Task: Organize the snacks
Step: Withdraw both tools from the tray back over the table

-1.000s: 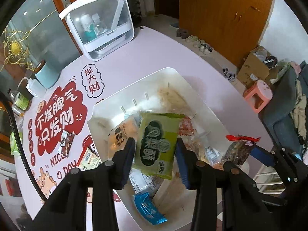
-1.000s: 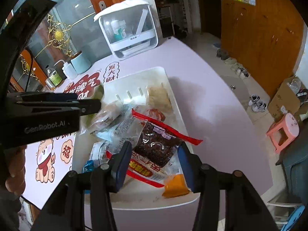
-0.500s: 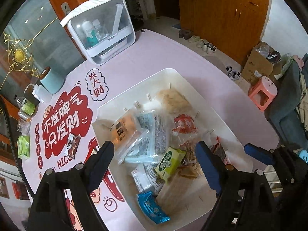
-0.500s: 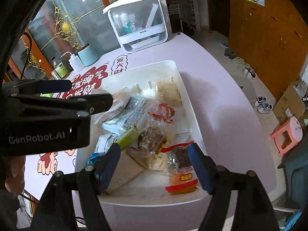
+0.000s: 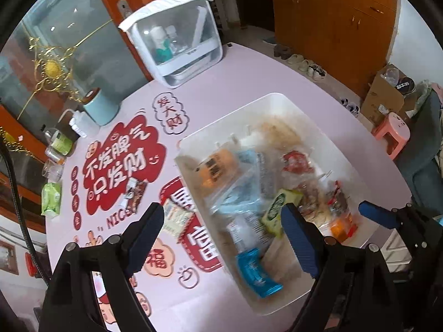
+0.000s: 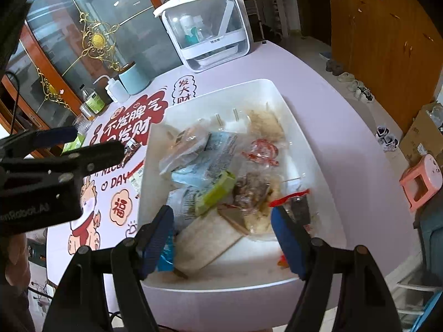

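A white tray (image 5: 277, 102) (image 6: 243, 279) on the pink table holds several snack packets. Among them are a green packet (image 5: 279, 210) (image 6: 218, 191), a red-edged dark packet (image 6: 296, 204) and a blue packet (image 5: 256, 272). My left gripper (image 5: 221, 238) is open and empty, held above the tray's left edge. My right gripper (image 6: 221, 238) is open and empty above the tray's near end. A brown packet (image 5: 135, 193), a white-green packet (image 5: 177, 217) and a green packet (image 5: 51, 199) lie on the table left of the tray.
A white lidded storage box (image 5: 177, 47) (image 6: 210, 30) stands at the far side of the table. A blue cup (image 5: 101, 108), a squeeze bottle (image 6: 116, 90) and small jars (image 5: 59, 142) stand at the far left. A pink stool (image 6: 422, 179) is on the floor to the right.
Both grippers opened and let go: the green packet dropped from the left one and the red-edged dark packet from the right one, both into the tray. Both grippers then drew back.
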